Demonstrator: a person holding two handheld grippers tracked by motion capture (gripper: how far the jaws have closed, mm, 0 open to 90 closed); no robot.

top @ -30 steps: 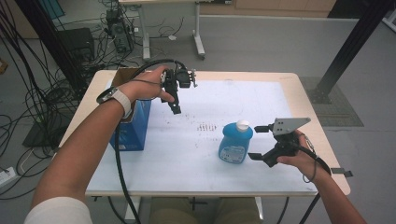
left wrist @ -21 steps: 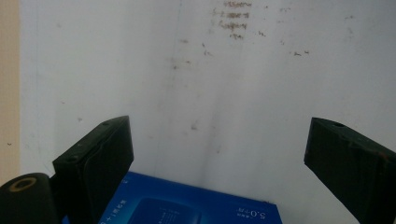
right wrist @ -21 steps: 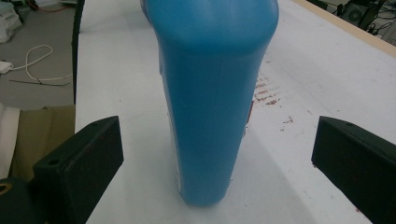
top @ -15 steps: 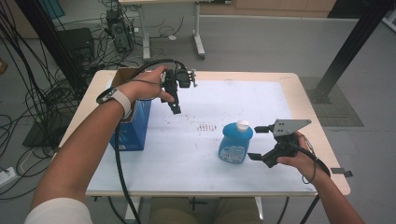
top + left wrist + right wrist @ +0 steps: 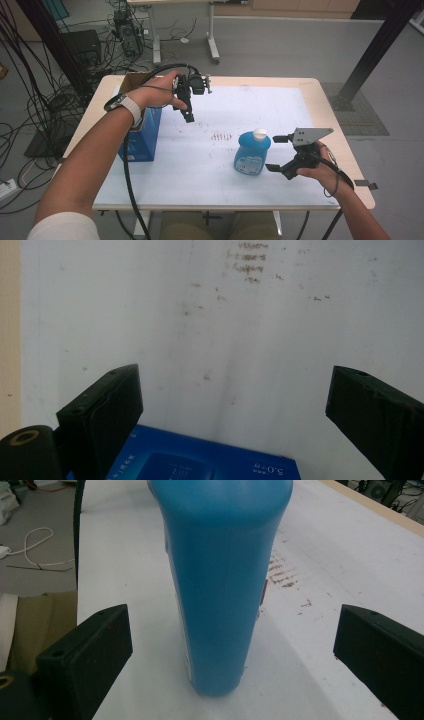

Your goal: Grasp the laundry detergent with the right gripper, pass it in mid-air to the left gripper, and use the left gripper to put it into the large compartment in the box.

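Observation:
A blue bottle [image 5: 251,154] with a white cap stands upright on the white sheet, right of the middle. My right gripper [image 5: 276,153] is just to its right, open, its jaws level with the bottle's body and not touching it. In the right gripper view the bottle [image 5: 225,575] rises between the two wide-apart jaws. My left gripper [image 5: 187,111] hangs open above the far left part of the sheet, pointing down. Its view looks down on the white sheet and the top edge of a blue box [image 5: 200,460].
The blue box [image 5: 145,135] stands at the table's left side, with an open cardboard box [image 5: 131,81] behind it. The white sheet [image 5: 220,112] has a patch of dark marks near its middle. Cables and desk legs crowd the floor beyond the table [image 5: 330,95].

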